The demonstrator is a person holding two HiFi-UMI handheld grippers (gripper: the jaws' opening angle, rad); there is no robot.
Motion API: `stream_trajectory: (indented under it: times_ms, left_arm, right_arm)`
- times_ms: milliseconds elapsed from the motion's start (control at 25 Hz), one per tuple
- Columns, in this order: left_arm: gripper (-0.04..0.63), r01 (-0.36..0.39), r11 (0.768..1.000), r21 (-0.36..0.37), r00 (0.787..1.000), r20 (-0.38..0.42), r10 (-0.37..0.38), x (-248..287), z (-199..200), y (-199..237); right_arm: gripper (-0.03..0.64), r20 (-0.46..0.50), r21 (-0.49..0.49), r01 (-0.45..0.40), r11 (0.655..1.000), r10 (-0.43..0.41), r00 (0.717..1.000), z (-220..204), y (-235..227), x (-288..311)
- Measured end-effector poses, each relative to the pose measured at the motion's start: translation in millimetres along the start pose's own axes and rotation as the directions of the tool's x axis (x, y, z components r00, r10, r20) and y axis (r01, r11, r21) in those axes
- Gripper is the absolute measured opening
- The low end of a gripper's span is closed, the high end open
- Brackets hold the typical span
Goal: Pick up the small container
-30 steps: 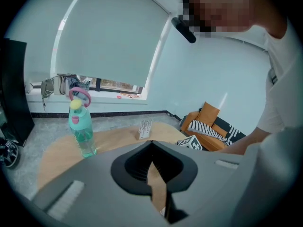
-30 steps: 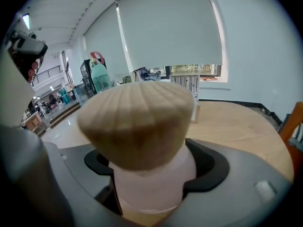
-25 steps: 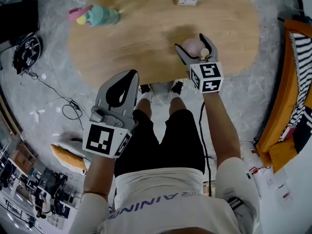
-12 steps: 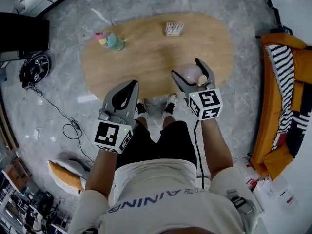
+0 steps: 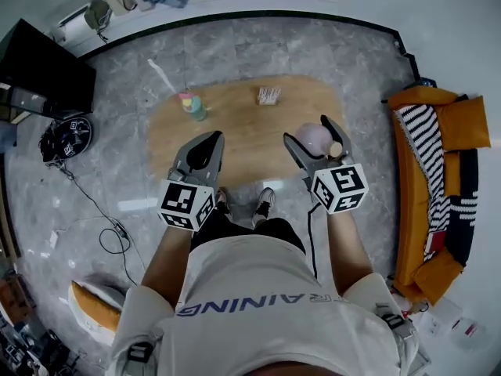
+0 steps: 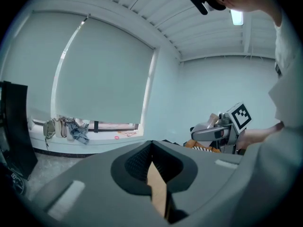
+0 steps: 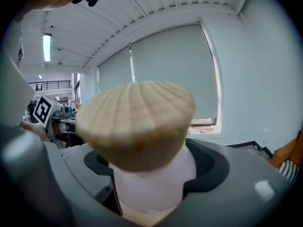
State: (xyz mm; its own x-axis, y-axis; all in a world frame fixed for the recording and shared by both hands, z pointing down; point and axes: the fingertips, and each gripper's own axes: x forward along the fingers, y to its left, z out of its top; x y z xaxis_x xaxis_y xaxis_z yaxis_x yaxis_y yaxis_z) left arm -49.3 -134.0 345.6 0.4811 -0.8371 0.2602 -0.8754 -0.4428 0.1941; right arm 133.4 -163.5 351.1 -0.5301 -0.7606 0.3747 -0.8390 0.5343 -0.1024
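Tan cap [image 7: 135, 119] ribs: right gripper view

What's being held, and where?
The right hand-held gripper clamps the small container by its pale body, below the wooden lid. The left hand-held gripper holds nothing.

Right gripper [image 5: 308, 130] clamped, left gripper [image 5: 210, 138] apparently closed.

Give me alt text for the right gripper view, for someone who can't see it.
The right gripper is closed on the small container, a pale pink body under a ribbed tan lid that fills the middle of the frame. Behind it are a shaded window and a white slatted ceiling.
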Motion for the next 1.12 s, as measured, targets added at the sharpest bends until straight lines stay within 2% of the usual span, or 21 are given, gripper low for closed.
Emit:
stream_trajectory:
  times_ms: [200, 360, 520, 1120]
  left_arm:
    - [0.003, -0.012, 0.999, 0.034, 0.996, 0.089, 0.009, -12.6, 43.4, -7.0]
    - [0.003, -0.014, 0.999, 0.046, 0.990, 0.142, 0.007, -21.7, 64.1, -13.1]
    - [0.003, -0.002, 0.998, 0.056, 0.986, 0.164, -0.007, -21.0, 71.6, -24.9]
    - [0.003, 0.030, 0.998, 0.063, 0.989, 0.144, -0.039, -17.5, 65.5, -42.9]
  right_arm:
    - [0.431, 0.094, -0.016, 0.010, 1.000, -0.009, 0.996, 54.4, 0.8, -22.2]
    - [0.433, 0.129, -0.029, 0.011, 1.000, -0.007, 0.992, 74.7, 4.3, -34.8]
    - [0.433, 0.115, -0.037, 0.003, 0.999, 0.001, 0.993, 71.3, 4.8, -38.4]
    - [0.433, 0.108, -0.015, -0.012, 1.000, 0.014, 0.994, 58.4, 9.4, -46.2]
